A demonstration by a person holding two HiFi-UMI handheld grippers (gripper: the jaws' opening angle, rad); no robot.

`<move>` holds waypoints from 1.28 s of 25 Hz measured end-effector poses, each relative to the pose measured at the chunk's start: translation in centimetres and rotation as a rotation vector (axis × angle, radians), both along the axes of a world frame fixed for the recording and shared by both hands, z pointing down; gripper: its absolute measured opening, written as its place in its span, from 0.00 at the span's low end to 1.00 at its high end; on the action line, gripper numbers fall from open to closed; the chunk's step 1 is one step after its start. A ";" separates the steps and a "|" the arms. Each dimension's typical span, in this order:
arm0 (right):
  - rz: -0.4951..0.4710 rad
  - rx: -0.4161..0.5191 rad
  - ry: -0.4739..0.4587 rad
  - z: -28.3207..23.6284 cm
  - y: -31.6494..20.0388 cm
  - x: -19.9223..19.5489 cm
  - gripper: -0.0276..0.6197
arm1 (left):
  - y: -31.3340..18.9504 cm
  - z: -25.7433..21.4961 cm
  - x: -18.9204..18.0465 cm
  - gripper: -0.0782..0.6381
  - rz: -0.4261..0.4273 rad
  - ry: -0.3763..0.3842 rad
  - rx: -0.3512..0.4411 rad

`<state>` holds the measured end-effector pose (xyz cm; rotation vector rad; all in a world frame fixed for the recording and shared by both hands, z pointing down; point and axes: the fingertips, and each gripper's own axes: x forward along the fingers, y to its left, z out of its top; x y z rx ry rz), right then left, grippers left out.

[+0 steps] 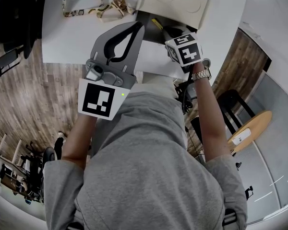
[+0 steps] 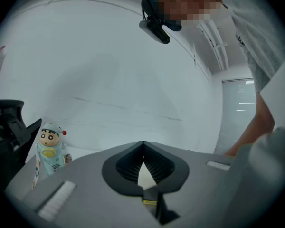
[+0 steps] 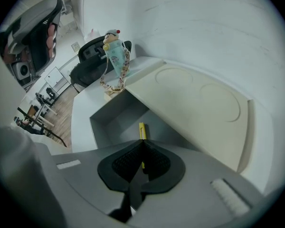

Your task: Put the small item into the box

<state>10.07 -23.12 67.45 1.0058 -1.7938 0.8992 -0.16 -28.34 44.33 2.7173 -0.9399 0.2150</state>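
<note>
Right tool (image 3: 142, 144) grips yellow item (image 3: 141, 130) over open box (image 3: 111, 118), lid (image 3: 194, 106) alongside.

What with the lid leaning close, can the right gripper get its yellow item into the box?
Probably yes: the right gripper, shut on the yellow item, points into the open box; the lid leans aside, off the opening.
</note>
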 end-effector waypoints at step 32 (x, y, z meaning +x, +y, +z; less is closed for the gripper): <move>0.249 0.267 -0.258 -12.8 3.0 -0.8 0.07 | 3.4 -4.0 -0.5 0.11 0.028 0.010 0.073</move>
